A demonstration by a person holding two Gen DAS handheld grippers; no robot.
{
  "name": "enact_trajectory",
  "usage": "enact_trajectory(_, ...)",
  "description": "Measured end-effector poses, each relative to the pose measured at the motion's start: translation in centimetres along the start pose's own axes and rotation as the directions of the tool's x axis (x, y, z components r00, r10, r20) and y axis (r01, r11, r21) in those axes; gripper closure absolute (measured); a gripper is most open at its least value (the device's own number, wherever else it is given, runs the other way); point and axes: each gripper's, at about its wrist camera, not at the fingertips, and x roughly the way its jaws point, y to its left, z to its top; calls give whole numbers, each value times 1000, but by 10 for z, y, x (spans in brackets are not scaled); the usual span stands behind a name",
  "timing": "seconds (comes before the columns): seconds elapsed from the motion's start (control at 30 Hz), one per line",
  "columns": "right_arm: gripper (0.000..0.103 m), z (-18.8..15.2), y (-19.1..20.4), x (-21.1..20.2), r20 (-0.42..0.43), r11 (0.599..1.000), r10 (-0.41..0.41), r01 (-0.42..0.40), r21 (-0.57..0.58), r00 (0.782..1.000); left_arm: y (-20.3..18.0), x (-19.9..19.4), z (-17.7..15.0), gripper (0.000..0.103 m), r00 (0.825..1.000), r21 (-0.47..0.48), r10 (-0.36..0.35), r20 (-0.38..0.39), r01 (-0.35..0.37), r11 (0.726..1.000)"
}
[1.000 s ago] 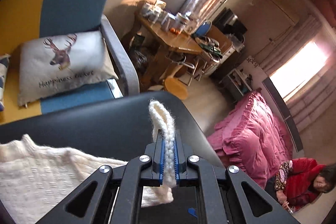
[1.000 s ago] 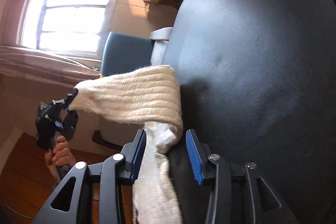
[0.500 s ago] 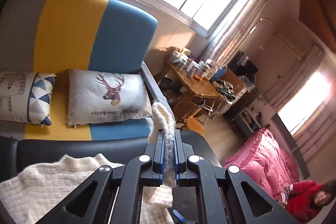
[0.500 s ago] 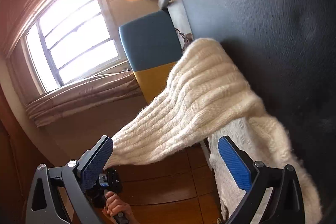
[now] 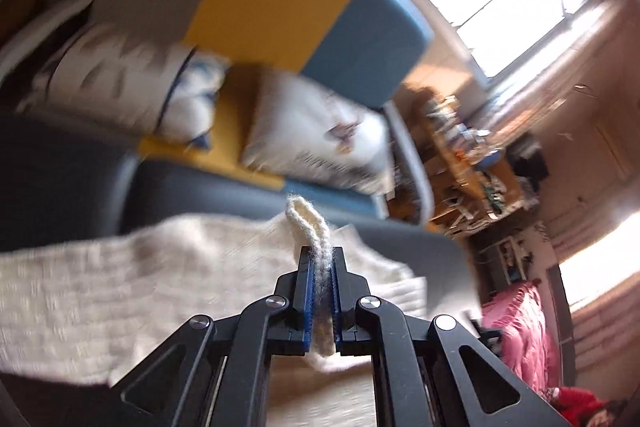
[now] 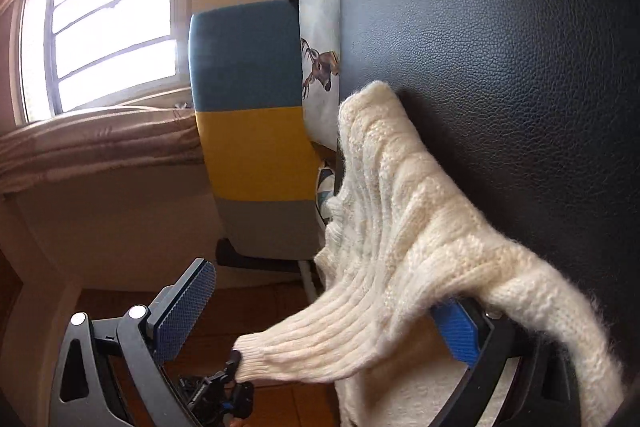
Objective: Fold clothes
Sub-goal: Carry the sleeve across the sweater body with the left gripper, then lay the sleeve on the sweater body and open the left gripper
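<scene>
Cream knit sweater [image 6: 404,211] is lying across the black leather table [image 6: 500,47], draping off its edge twd the sofa [image 6: 248,99]. I'm clamping the left gripper [image 5: 321,267] tight on a folded bit of the sweater cuff [image 5: 308,223], which is poking out at 12 o'clock from the jaws. Right gripper [image 6: 320,311] is gaping wide, pads either side of the sleeve, not pinching it. Left view is blurring; pillow [image 5: 320,131] at 12.

The left tool [image 5: 321,259] pinches a cream sweater [image 5: 140,279] cuff; the sweater lies across the dark tabletop [image 5: 224,195], reaching its far edge.
</scene>
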Motion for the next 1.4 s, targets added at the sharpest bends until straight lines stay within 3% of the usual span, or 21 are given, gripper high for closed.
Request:
enact_trajectory(0.13,0,-5,8,3,-38,992,-85,81,-97,996,50,32,-30,96,994,-56,78,-71,-82,995)
enact_trajectory(0.27,1,-12,13,4,-72,965,-186,169,-200,980,82,45,-46,95,988,-112,72,-134,-87,990)
enact_trajectory(0.53,1,-25,26,2,-78,853,-392,331,-404,917,113,40,-47,86,982,-240,-72,-174,29,970)
enact_trajectory(0.63,1,-30,32,0,-65,794,-461,378,-476,885,104,34,-50,87,984,-194,-62,-166,29,981)
enact_trajectory(0.7,1,-30,39,-10,-31,764,-469,388,-516,883,93,24,-52,91,986,-164,-91,-140,67,984)
enact_trajectory(0.77,1,-29,47,-21,27,723,-466,398,-565,884,84,18,-52,91,992,-109,0,-129,-15,994)
enact_trajectory(0.87,1,-22,57,-28,103,662,-468,426,-617,877,92,27,-55,91,974,-70,161,-161,-174,982)
enact_trajectory(0.9,1,-19,61,-29,111,657,-463,425,-623,879,97,28,-56,91,972,-78,166,-165,-181,980)
enact_trajectory(0.97,1,-9,69,-27,85,702,-409,373,-606,908,101,19,-56,91,976,-110,155,-155,-173,979)
enact_trajectory(1.1,2,18,85,-7,2,802,-283,238,-548,959,89,-13,-53,88,984,-110,172,-45,-176,978)
enact_trajectory(1.2,2,36,89,31,-81,839,-287,210,-502,955,61,-13,-54,80,994,-52,109,-16,-110,993)
enact_trajectory(1.3,2,53,78,61,-141,865,-324,232,-445,936,29,14,-63,76,993,44,105,-58,-102,994)
enact_trajectory(1.4,2,66,64,84,-123,835,-400,305,-458,908,14,52,-80,76,976,114,163,-143,-147,983)
